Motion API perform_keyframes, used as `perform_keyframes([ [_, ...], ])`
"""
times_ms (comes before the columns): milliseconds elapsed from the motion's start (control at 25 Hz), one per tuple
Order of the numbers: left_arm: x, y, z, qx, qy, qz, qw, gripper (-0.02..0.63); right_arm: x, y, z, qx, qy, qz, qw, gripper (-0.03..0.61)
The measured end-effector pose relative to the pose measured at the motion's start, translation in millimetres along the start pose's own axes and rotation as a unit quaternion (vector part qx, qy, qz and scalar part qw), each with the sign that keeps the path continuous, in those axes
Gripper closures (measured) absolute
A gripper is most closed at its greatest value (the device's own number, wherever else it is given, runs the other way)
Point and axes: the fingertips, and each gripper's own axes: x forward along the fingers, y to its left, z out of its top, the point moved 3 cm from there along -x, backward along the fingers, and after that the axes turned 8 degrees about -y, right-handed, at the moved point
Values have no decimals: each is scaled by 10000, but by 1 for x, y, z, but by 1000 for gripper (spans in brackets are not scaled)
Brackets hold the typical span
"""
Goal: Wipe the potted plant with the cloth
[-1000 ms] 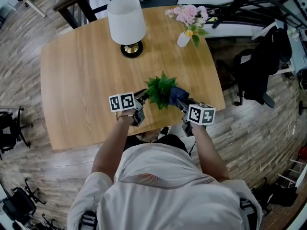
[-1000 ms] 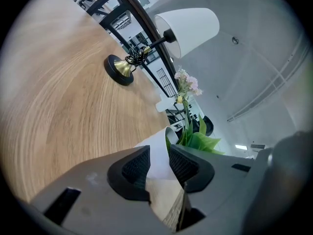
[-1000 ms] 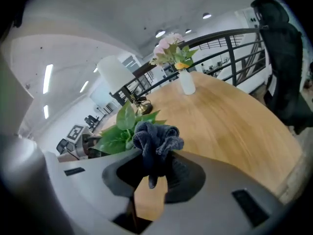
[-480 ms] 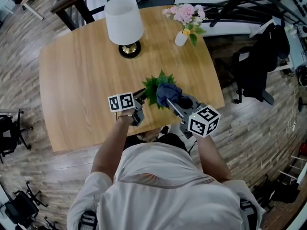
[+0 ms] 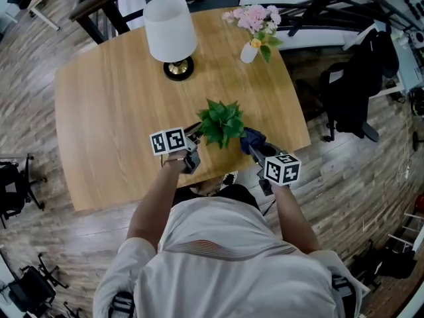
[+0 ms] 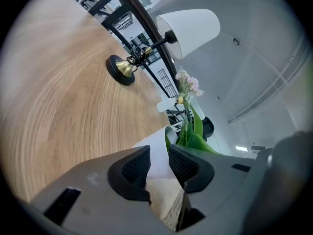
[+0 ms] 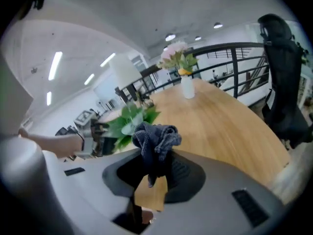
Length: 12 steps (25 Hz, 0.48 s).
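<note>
Near the table's front edge stands the potted plant (image 5: 220, 122), green leaves in a white pot (image 6: 155, 151). My left gripper (image 5: 196, 136) is shut on the pot's wall from the left (image 6: 159, 163), and the leaves (image 6: 193, 137) rise just past its jaws. My right gripper (image 5: 256, 148) sits just right of the plant, shut on a dark blue cloth (image 5: 252, 138). In the right gripper view the cloth (image 7: 156, 142) bunches up out of the jaws (image 7: 155, 174), a little short of the plant (image 7: 128, 121); it is not touching the leaves.
A white-shaded lamp (image 5: 171, 33) and a white vase of pink flowers (image 5: 255, 32) stand at the back of the wooden table (image 5: 112, 111). A black chair with a bag (image 5: 354, 95) is off the table's right edge. A dark railing (image 7: 234, 62) runs behind.
Half a second ago the cloth lay on top of the leaves; my right gripper has since drawn it back down to the right, off the plant. The left gripper has kept still on the pot.
</note>
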Motion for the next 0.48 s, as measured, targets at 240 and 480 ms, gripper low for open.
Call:
perform_keyframes([
  [240,0,-2,-1,-71,-48,60,9999,501,-24,96,86,-370,-1571,1500,9754,436],
  [480,-2,-1,-4,-274,-131,41,9995,503,57,120,60,-266,-381,1517,9873,436],
])
